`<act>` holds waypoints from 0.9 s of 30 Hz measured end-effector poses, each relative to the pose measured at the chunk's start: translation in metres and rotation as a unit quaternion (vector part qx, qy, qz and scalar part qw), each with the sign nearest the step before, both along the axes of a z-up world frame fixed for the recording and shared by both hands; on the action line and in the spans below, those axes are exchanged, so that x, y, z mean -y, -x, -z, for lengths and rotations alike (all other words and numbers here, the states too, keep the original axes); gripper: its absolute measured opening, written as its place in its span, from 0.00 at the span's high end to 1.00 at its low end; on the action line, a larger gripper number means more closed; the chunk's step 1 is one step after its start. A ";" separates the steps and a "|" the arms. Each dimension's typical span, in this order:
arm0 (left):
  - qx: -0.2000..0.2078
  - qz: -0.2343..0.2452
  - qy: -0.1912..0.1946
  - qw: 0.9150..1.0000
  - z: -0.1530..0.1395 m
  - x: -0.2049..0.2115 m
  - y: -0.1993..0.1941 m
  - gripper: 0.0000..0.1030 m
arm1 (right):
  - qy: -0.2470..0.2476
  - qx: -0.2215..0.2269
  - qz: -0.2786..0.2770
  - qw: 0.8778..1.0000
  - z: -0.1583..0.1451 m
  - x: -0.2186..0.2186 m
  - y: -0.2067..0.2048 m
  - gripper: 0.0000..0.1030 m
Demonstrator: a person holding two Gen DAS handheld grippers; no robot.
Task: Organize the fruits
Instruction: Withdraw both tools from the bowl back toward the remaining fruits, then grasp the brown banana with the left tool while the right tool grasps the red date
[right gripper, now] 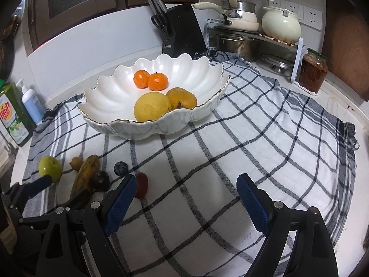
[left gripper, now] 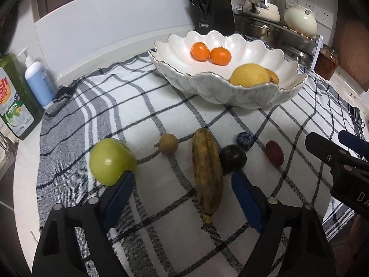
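Observation:
A white scalloped bowl holds two mandarins, a yellow citrus and an orange-yellow fruit. On the checked cloth lie a green apple, a small brown fruit, a browned banana, a dark plum, a blueberry and a red grape. My left gripper is open, empty, astride the banana. My right gripper is open and empty, right of the grape.
A knife block and a rack of pots stand behind the bowl. Dish soap and a pump bottle stand at the left. A jar stands at the right. The checked cloth covers the counter.

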State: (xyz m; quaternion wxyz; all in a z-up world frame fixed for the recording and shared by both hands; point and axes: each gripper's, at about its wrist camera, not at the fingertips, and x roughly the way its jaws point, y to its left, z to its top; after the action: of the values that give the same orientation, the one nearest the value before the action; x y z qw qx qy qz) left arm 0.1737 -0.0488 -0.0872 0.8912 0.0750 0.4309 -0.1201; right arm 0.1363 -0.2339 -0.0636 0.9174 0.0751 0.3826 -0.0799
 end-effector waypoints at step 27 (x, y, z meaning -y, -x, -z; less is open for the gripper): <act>-0.017 0.020 0.024 0.999 0.009 0.015 -0.017 0.74 | -0.015 -0.010 0.006 1.000 0.008 0.008 -0.006 0.14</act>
State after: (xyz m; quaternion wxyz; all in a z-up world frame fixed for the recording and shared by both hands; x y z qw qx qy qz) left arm 0.1907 -0.0641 -0.0967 0.8829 0.0602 0.4411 -0.1495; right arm 0.1421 -0.2423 -0.0716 0.9117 0.0902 0.3925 -0.0807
